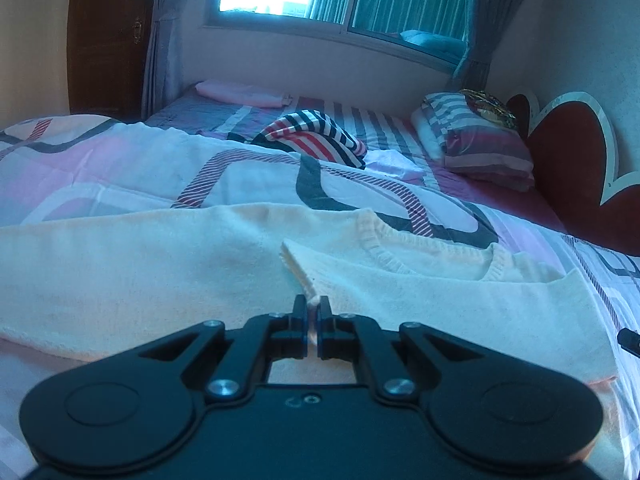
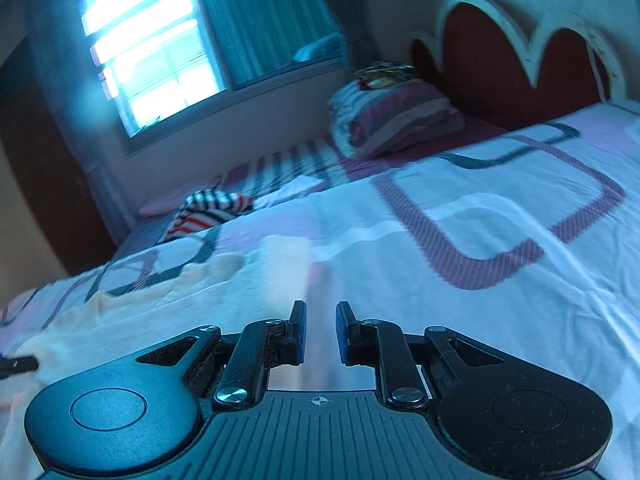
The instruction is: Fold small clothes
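In the left wrist view the left tool (image 1: 312,307) sits at lower centre with its jaws pinched together on a folded edge of the cream sweater (image 1: 160,264), which lies spread across the lower half of the frame on the patterned bedspread (image 1: 120,168). A striped garment (image 1: 316,138) lies farther up the bed, at centre. In the right wrist view the right tool (image 2: 321,314) stands partly open with nothing between its jaws; the sweater (image 2: 168,300) shows at lower left.

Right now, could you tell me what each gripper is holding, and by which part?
The left gripper is shut on the cream sweater, pinching a folded edge. The right gripper is open and holds nothing.
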Available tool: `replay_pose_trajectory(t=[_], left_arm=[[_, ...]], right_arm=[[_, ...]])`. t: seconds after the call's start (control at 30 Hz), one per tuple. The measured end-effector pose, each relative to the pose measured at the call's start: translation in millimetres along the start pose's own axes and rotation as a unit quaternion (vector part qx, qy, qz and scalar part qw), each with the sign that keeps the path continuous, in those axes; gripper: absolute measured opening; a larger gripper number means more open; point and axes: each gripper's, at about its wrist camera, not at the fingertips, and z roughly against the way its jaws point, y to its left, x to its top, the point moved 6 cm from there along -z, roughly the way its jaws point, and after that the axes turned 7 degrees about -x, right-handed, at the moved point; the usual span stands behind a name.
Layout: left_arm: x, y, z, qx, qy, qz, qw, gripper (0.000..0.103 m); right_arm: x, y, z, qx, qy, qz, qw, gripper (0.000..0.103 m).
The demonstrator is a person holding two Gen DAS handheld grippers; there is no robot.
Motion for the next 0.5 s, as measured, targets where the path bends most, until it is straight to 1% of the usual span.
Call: replay_pose_trajectory(t=[0.1, 0.23, 0.3, 0.33, 0.37, 0.4, 0.43, 0.47, 0.5], left_arm=[[-2, 8, -2, 0.006, -0.004, 0.007, 0.9999, 0.003], [-5, 18, 1, 0.015, -0.009, 0.013, 0.9998, 0.003], [-9, 21, -5, 0.017, 0.004, 0.008, 0.9998, 0.003], [-11, 22, -8, 0.019, 0.01, 0.004, 0.9998, 0.003], [-13, 24, -12, 0.024, 0.018, -0.001, 0.9996, 0.01], [-14, 26, -14, 0.03, 0.019, -0.005, 0.9994, 0.019], [-11, 28, -10, 0.043, 0.012, -0.005, 0.999, 0.027], [-8, 30, -3, 0.071, -0.003, -0.009, 0.9974, 0.046], [-3, 30, 5, 0.096, -0.031, -0.019, 0.9947, 0.06]], right_arm=[[-4, 13, 0, 0.024, 0.003, 0.029, 0.999, 0.017], [-8, 20, 3, 0.03, 0.001, 0.048, 0.998, 0.017], [-9, 23, -3, 0.035, 0.013, 0.056, 0.998, 0.017], [-13, 24, -9, 0.029, 0.027, 0.066, 0.997, 0.017], [-19, 24, -18, 0.016, 0.048, 0.076, 0.996, 0.017], [-23, 22, -24, 0.006, 0.059, 0.079, 0.995, 0.017], [-23, 20, -24, 0.01, 0.057, 0.074, 0.996, 0.017], [-19, 19, -22, 0.01, 0.053, 0.072, 0.996, 0.017], [-14, 19, -17, 0.012, 0.034, 0.071, 0.997, 0.017]])
